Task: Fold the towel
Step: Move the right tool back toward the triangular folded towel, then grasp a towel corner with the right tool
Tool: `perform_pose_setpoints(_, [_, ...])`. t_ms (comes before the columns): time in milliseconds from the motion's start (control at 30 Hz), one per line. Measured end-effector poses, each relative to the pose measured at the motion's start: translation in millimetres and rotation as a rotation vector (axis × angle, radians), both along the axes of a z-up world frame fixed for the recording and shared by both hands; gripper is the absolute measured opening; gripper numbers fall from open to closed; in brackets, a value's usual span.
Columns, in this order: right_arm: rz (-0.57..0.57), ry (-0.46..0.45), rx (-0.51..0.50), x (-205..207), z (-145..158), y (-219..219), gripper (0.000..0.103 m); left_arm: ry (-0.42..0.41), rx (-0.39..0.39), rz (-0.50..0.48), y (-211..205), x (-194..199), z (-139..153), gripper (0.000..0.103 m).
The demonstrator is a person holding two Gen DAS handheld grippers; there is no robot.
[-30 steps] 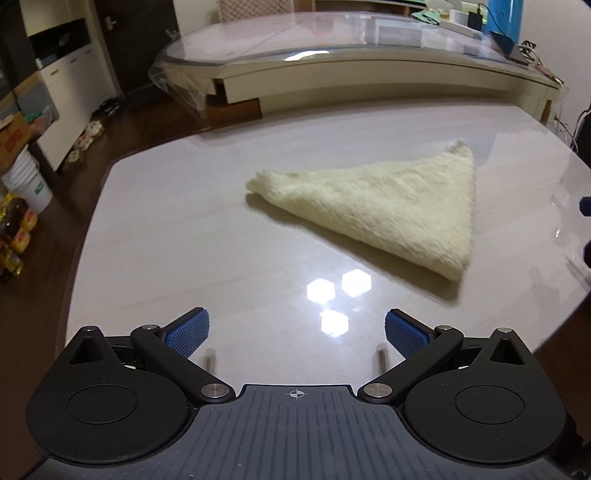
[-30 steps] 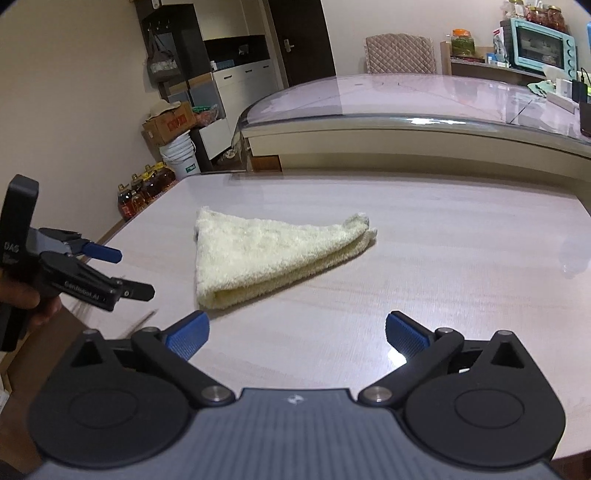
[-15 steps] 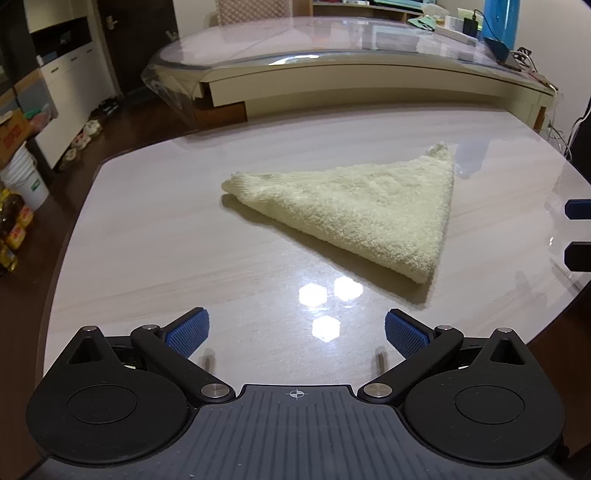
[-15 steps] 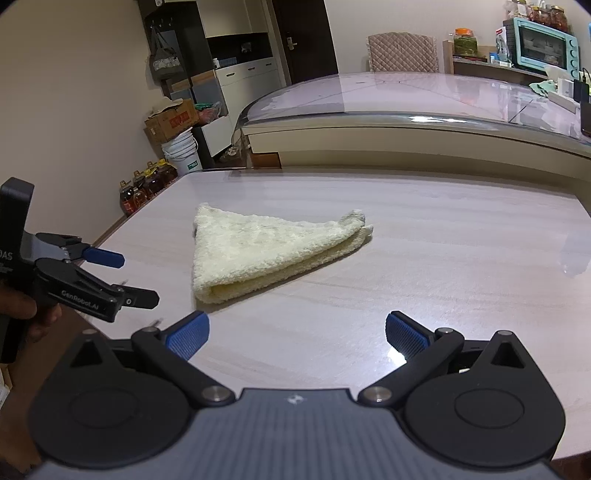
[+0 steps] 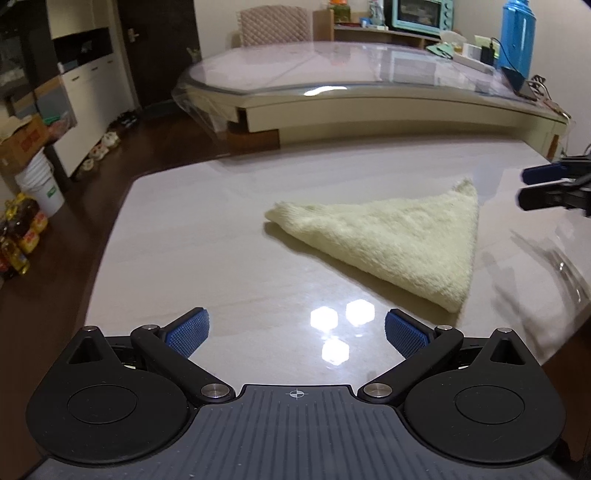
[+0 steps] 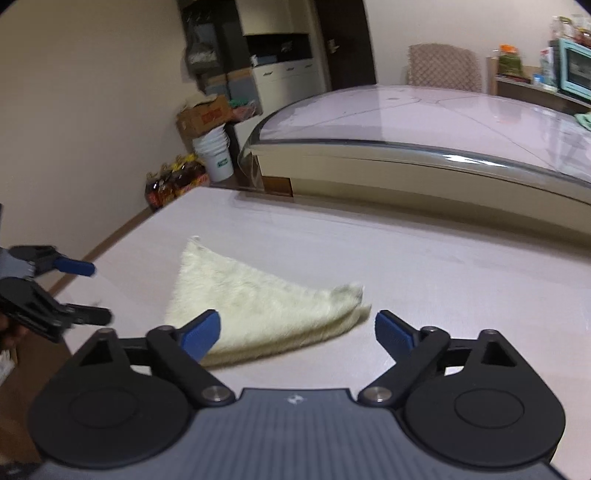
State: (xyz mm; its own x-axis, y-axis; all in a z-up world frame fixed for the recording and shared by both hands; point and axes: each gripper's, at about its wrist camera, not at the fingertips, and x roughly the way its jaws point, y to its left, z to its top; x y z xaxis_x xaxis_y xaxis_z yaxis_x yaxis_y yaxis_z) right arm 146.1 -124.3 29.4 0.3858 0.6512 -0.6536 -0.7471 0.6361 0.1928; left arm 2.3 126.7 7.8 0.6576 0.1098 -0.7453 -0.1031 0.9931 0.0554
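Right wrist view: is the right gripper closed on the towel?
No, the right gripper is open, its blue pads spread wide, with the triangular towel lying free on the table.

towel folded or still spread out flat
Folded: the towel lies on the table as a triangle, with doubled layers showing along its thick edge.

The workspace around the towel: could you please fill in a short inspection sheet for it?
Surface: pale glossy table, lamp glare near the front.
Job's things: cream towel, folded into a triangle, lying flat.
Clutter: nothing seen on this table.
Grippers: left hand-held gripper open, empty; right hand-held gripper open, empty, close above the towel.
Cables: black cable beside the blue bottle on the far table.
Surroundings: white bucket, cardboard box, chair.
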Motion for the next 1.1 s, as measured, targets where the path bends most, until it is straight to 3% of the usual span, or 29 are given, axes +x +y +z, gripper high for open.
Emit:
perform_pose_setpoints(100, [0.040, 0.012, -0.022, 24, -6, 8, 0.068, -0.002, 0.003, 0.015, 5, 2, 1, 0.103])
perform_pose_setpoints(233, [0.075, 0.038, -0.050, 50, -14, 16, 0.062, 0.014, 0.005, 0.030, 10, 10, -3, 0.103])
perform_pose_setpoints(333, [0.093, 0.054, -0.072, 59, -19, 19, 0.046, 0.027, -0.001, 0.041, 12, 15, -7, 0.103])
perform_pose_setpoints(400, [0.109, 0.060, -0.091, 63, -23, 21, 0.024, 0.032, -0.005, 0.042, 12, 18, -9, 0.103])
perform_pose_setpoints(500, [0.126, 0.045, -0.092, 58, -23, 21, 0.014, 0.034, -0.007, 0.044, 13, 22, -10, 0.103])
perform_pose_setpoints(800, [0.265, -0.060, 0.025, -21, 29, 22, 0.012, 0.001, 0.024, 0.084, 24, 7, 3, 0.103])
perform_pose_setpoints(867, [0.358, -0.068, 0.055, -60, 40, 30, 0.012, -0.006, 0.030, 0.104, 30, -1, 6, 0.103])
perform_pose_setpoints(1100, [0.618, -0.028, 0.026, -143, 22, 82, 0.012, -0.020, 0.025, 0.151, 52, -26, 12, 0.103])
